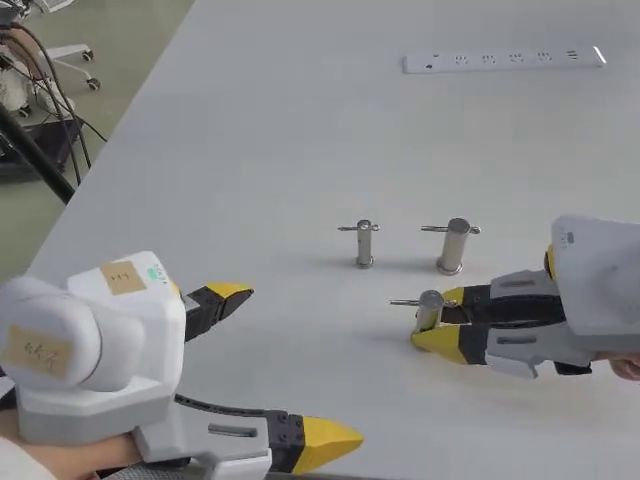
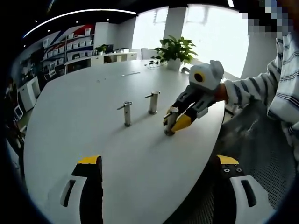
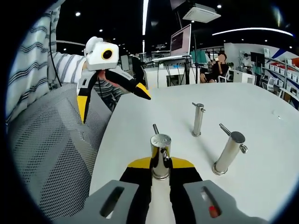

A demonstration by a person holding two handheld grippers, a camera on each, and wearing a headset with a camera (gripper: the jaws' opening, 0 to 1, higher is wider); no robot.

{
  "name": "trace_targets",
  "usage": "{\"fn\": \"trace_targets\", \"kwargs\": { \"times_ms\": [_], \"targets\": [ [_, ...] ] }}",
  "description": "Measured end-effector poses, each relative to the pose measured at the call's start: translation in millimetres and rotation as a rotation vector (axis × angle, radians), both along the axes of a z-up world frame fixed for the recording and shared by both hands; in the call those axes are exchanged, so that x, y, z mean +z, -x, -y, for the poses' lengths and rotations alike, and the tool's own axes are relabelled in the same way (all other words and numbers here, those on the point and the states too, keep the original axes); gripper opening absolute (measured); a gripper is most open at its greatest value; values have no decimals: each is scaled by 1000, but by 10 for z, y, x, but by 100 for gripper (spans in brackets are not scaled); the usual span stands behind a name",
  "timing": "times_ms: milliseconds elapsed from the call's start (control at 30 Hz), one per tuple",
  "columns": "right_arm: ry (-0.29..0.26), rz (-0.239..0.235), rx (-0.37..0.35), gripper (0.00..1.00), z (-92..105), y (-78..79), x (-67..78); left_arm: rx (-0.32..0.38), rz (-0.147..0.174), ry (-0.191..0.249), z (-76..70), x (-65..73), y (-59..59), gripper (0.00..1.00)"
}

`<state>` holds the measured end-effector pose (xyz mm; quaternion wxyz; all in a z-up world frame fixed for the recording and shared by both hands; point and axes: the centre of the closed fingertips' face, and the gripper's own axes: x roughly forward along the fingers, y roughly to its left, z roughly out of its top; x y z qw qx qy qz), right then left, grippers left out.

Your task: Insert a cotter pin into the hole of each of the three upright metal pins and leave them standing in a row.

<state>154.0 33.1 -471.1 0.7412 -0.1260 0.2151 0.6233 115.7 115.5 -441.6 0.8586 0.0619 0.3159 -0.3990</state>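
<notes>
Your right gripper (image 3: 161, 164) clamps one shiny upright steel pin (image 3: 160, 142) of three; left gripper (image 1: 295, 365) gapes wide; head view adds a white power strip (image 1: 503, 60).

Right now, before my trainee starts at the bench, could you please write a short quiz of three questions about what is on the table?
1. True or false: the right gripper is shut on an upright metal pin.
2. Besides the held one, a thin pin and a thick pin stand free on the table. How many of the three carry a cotter pin? A: one. B: two. C: three.
3. Fill the gap: the left gripper is ___ and holds nothing.

Key: 1 true; 2 C; 3 open.
</notes>
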Motion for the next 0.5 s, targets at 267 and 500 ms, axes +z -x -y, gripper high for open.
{"fn": "trace_targets", "kwargs": {
  "times_ms": [267, 500],
  "targets": [
    [-20, 31, -25, 8, 255, -131, 157, 14, -8, -4, 3, -4, 12, 99],
    [21, 48, -68, 8, 650, -318, 179, 7, -22, -13, 30, -21, 33, 99]
  ]
}}
